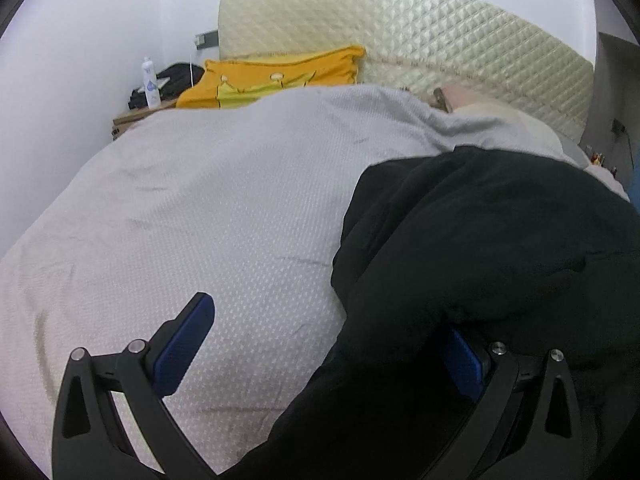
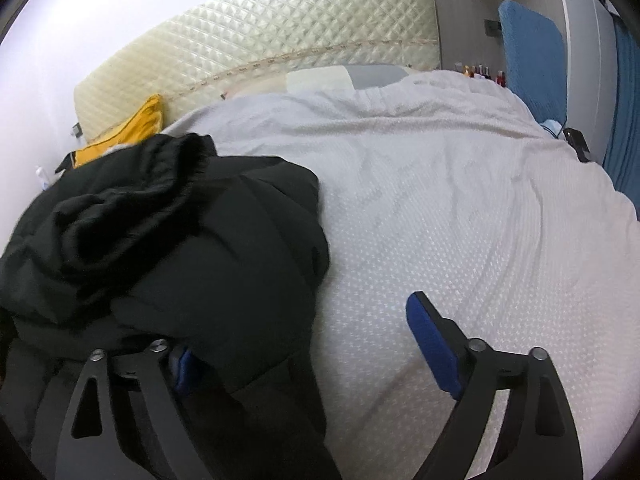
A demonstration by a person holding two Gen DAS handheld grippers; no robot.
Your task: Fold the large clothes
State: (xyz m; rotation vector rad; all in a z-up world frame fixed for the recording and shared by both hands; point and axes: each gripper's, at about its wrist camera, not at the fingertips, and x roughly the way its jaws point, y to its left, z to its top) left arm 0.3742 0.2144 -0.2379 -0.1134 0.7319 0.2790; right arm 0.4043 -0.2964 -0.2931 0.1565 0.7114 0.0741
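A black padded jacket (image 2: 192,248) lies crumpled on the bed (image 2: 460,220), heaped on the near part of the white cover, with no clear long axis; its bulk runs roughly from the near edge toward the headboard (image 2: 256,40). Its shell looks smooth and puffy, with a softer bunched fold on top. The bed cover (image 1: 200,208) is pale and woven with a fine dotted texture, lightly creased. The quilted cream headboard stands at the far end, a yellow cushion (image 1: 280,76) beside it.

The left gripper (image 1: 332,344) points forward, low over the cover, fingers wide apart; its right finger (image 1: 464,364) is partly buried under the jacket's edge. The right gripper (image 2: 300,344) is likewise spread wide, its left finger (image 2: 184,368) tucked against the jacket, the other finger over bare cover.
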